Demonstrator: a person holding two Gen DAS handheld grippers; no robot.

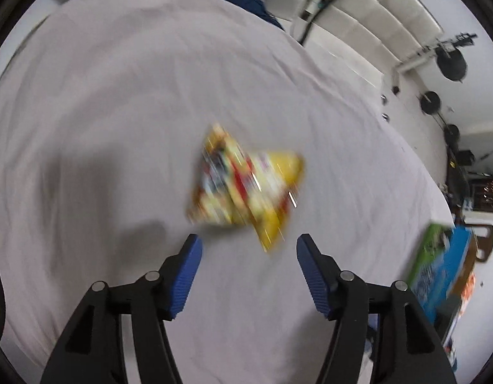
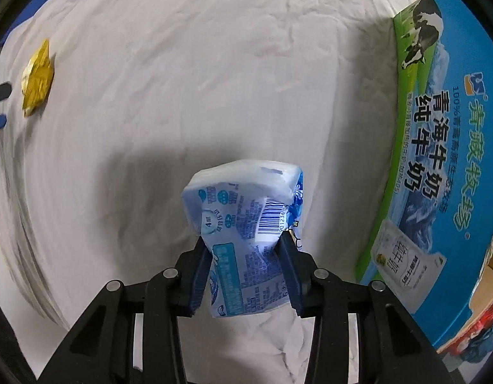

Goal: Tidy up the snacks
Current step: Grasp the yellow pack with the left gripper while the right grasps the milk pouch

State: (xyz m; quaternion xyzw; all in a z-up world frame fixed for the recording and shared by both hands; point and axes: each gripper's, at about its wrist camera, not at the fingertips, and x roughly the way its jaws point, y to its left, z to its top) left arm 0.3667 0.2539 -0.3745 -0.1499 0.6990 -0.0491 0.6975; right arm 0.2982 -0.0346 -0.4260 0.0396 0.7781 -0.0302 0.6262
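- Wrinkled white sheet (image 1: 125, 102) fills both views as the working surface; padded cream wall upper right of the left wrist view.
- Left gripper (image 1: 249, 245): jaws spread wide, nothing between them; yellow snack packet (image 1: 246, 188) lies on the sheet at frame centre, just ahead of the fingertips, motion-blurred.
- Right gripper (image 2: 245, 246): jaws clamped on a blue-and-white pouch (image 2: 246, 227), lower centre, barcode side showing.
- Blue-green milk carton box (image 2: 438, 147) along the right edge, near the pouch.
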